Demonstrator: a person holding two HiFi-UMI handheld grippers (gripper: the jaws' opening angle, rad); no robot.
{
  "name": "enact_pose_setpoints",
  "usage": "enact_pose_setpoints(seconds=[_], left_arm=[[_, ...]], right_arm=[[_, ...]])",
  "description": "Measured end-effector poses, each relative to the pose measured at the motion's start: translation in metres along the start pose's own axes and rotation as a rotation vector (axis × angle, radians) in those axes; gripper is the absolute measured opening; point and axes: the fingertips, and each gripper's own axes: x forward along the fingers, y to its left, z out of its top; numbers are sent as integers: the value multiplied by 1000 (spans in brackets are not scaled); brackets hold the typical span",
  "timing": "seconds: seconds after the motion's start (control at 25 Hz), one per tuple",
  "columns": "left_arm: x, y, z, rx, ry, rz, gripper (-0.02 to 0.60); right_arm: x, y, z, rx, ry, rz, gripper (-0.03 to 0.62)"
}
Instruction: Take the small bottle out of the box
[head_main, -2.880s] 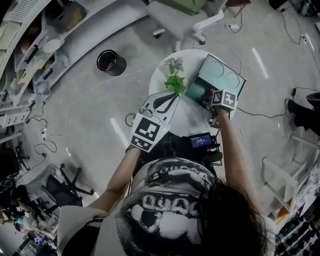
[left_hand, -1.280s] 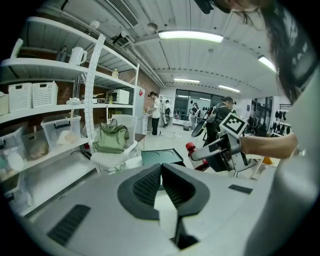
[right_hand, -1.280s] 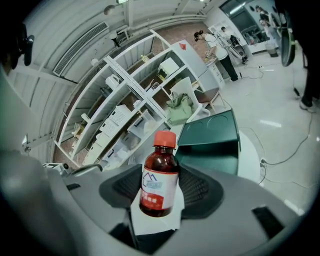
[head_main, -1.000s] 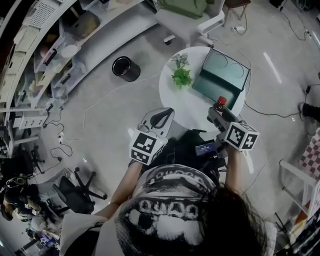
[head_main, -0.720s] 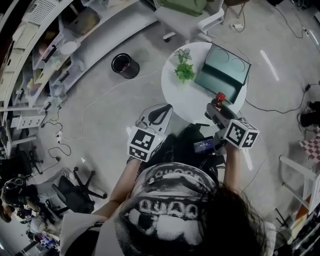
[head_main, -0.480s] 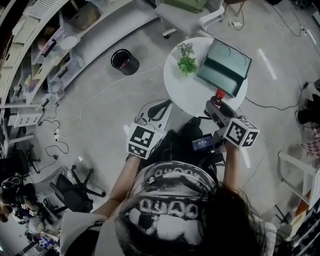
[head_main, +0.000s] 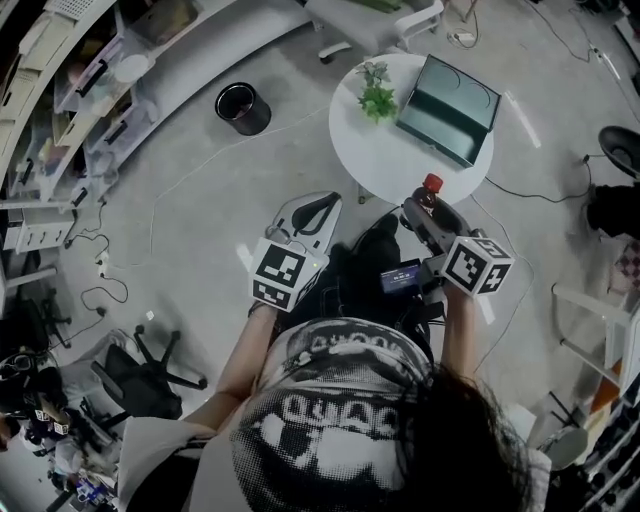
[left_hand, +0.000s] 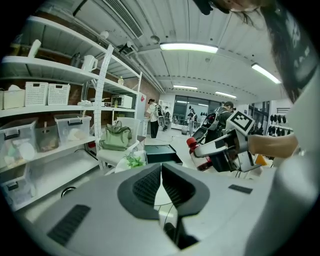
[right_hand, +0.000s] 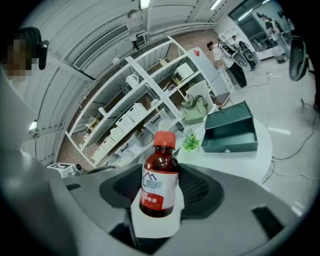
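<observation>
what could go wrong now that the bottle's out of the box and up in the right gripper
1. The right gripper holds the small bottle by its labelled body alone, short of the round table and seemingly above the floor. A slip would likely send it to the floor rather than the table.
2. The bottle is tall, narrow and slightly tilted between the pads. Released like that, it may topple.
</observation>
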Motion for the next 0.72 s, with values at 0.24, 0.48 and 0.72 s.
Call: enact_pose_setpoints(seconds=[0.24, 0.48, 0.72], left_arm=[[-8, -11, -2, 16, -14, -39, 17], [-14, -25, -6, 25, -21, -71, 17], [-16, -38, -9, 31, -32, -89, 17]], right_arm=[[-13, 5, -20, 4, -8, -30, 230], [-22, 6, -34, 8, -13, -40, 229], [-31, 7, -40, 5, -14, -34, 229]])
